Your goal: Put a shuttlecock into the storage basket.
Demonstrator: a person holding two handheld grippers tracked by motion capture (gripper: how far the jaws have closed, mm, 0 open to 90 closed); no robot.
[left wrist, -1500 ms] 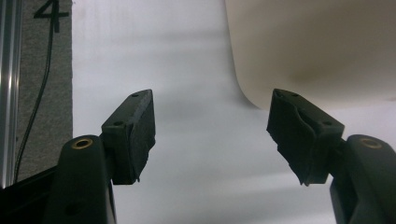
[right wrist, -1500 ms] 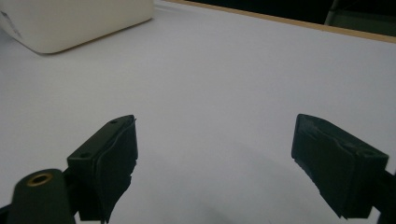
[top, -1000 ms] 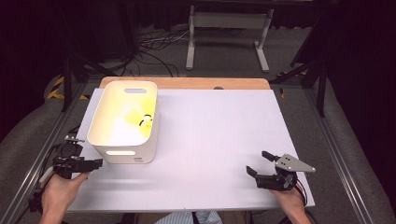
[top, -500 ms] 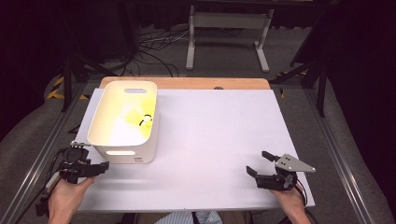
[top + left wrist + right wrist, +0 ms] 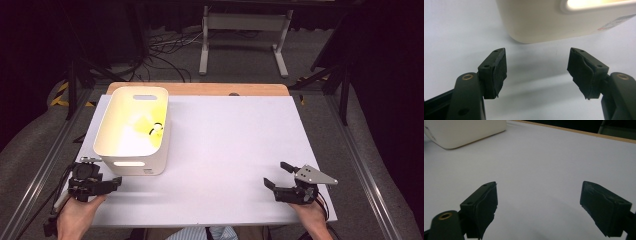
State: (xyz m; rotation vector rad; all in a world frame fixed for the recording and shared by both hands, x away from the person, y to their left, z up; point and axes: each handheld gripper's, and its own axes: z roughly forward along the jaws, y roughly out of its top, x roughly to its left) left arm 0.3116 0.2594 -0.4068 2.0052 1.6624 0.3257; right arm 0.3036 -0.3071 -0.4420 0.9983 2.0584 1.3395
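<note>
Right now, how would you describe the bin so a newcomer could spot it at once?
Start at the white table and go to its far left corner. There stands a cream rectangular bin with slot handles, just ahead of the left claw. Its inside glows yellow, with a small yellow item in it.

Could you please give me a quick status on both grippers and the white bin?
Left gripper open, empty, by the bin's near corner. Right gripper open, empty, over bare table. White bin upright, untouched, something yellow inside. Nothing in the way.
</note>
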